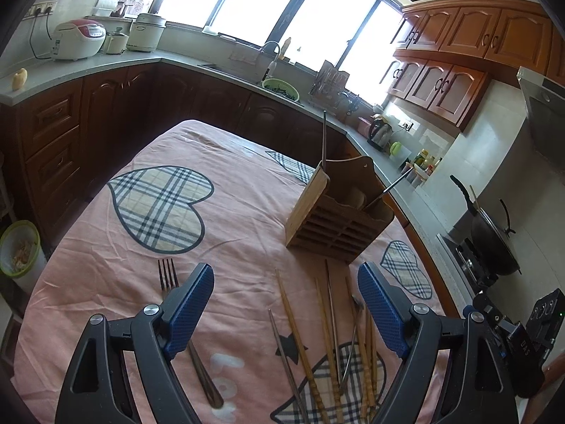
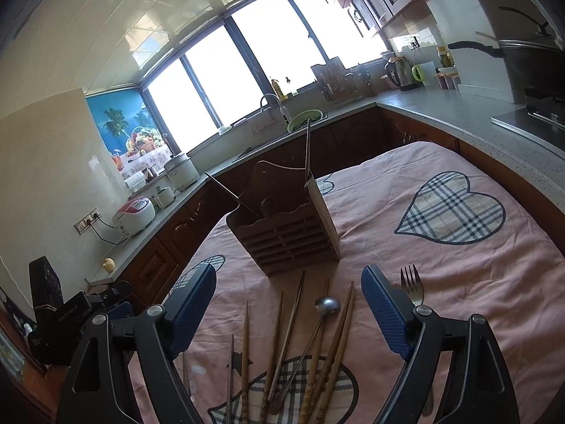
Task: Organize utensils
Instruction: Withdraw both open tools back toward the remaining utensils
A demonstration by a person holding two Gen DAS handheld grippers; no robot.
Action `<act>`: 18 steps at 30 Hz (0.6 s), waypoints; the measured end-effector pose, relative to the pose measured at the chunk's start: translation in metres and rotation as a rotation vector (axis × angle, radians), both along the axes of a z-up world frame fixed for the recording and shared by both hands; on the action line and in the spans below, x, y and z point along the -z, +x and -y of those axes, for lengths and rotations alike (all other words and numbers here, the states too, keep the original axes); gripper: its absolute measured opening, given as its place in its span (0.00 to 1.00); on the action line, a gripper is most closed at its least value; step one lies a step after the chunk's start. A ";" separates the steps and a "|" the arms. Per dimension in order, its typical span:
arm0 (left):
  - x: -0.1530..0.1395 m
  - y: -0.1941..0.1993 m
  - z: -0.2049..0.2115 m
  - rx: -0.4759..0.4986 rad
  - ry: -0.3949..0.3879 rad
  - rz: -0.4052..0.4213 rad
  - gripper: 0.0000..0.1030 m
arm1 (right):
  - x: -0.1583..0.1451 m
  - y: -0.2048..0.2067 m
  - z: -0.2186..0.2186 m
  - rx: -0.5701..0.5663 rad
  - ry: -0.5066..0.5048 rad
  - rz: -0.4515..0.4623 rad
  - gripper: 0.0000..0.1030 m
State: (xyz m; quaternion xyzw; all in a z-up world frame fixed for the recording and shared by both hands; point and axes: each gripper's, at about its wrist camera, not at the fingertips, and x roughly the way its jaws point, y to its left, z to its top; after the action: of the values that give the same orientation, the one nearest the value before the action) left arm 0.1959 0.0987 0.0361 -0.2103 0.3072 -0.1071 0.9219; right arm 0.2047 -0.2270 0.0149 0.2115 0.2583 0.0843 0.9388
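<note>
A wooden utensil holder [image 1: 339, 219] stands on the pink tablecloth [image 1: 229, 212], with two thin sticks poking out of it; it also shows in the right wrist view [image 2: 286, 226]. Several wooden and metal chopsticks [image 1: 328, 346] lie fanned on the cloth in front of it, also in the right wrist view [image 2: 307, 353], with a metal spoon [image 2: 326, 305] among them. A fork [image 1: 169, 279] lies to the left, partly under my left finger; it appears in the right wrist view [image 2: 411, 284]. My left gripper [image 1: 286, 304] is open and empty above the chopsticks. My right gripper [image 2: 287, 307] is open and empty above them too.
Kitchen counters with dark cabinets [image 1: 106, 113] surround the table. A rice cooker [image 1: 77, 39], a sink with a green bowl [image 1: 282, 88], a kettle [image 1: 379, 134] and a wok on the stove [image 1: 491, 236] stand around. A green bin [image 1: 19, 251] sits left of the table.
</note>
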 end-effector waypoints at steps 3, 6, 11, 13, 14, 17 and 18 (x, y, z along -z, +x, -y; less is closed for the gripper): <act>0.002 -0.010 0.000 0.003 -0.001 -0.006 0.81 | 0.003 -0.015 0.001 0.006 -0.011 -0.008 0.84; 0.006 -0.023 -0.001 0.008 0.002 -0.011 0.81 | 0.007 -0.030 0.002 0.019 -0.028 -0.007 0.84; 0.014 -0.034 0.003 0.022 0.011 -0.041 0.81 | 0.015 -0.048 0.000 0.022 -0.048 -0.017 0.84; 0.015 -0.038 0.004 0.025 0.017 -0.048 0.81 | 0.019 -0.053 -0.002 0.020 -0.055 -0.026 0.84; 0.015 -0.038 0.006 0.025 0.020 -0.052 0.81 | 0.022 -0.055 -0.003 0.019 -0.061 -0.033 0.84; 0.015 -0.038 0.007 0.027 0.024 -0.062 0.81 | 0.028 -0.060 -0.005 0.011 -0.073 -0.049 0.84; 0.014 -0.037 0.008 0.026 0.028 -0.063 0.81 | 0.030 -0.060 -0.005 0.008 -0.076 -0.054 0.84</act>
State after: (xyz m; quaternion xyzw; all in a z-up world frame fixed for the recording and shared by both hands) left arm 0.1588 0.0905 0.0217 -0.1968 0.3404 -0.1081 0.9131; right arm 0.1449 -0.2219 -0.0151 0.1789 0.2856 0.0647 0.9393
